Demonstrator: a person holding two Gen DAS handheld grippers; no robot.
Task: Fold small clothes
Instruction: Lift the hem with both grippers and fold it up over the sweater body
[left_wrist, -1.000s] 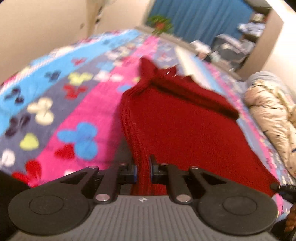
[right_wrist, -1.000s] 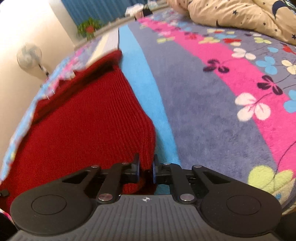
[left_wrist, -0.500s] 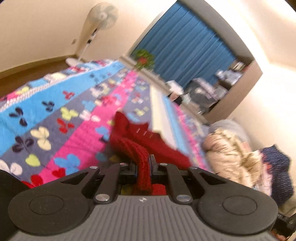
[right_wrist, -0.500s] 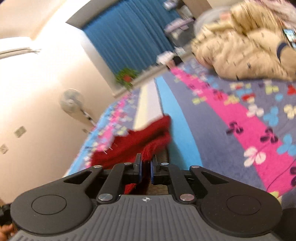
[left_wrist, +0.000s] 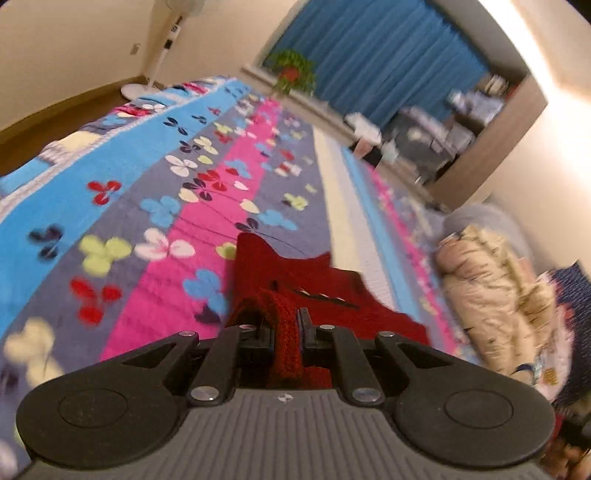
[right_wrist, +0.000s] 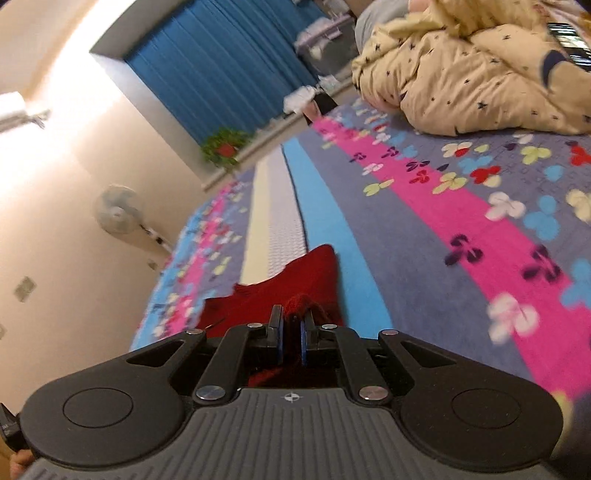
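Observation:
A small red knitted garment (left_wrist: 325, 288) lies on a flowered striped bedspread (left_wrist: 155, 206). My left gripper (left_wrist: 286, 328) is shut on a bunched edge of it, with red knit pinched between the jaws. The rest of the garment spreads ahead toward the far end. In the right wrist view the same red garment (right_wrist: 295, 280) lies ahead, and my right gripper (right_wrist: 291, 325) is shut on another edge of it, red knit showing between the blue pads. Both held edges are lifted off the bed.
A beige star-print quilt (right_wrist: 461, 74) is heaped at the right side of the bed (left_wrist: 491, 302). A standing fan (right_wrist: 118, 214), a potted plant (left_wrist: 295, 72) and blue curtains (left_wrist: 376, 62) stand beyond the bed's far end.
Both grippers have lifted the near edge of the red garment off the bed and carried it forward over the rest. The views have tilted up from the bed toward the room.

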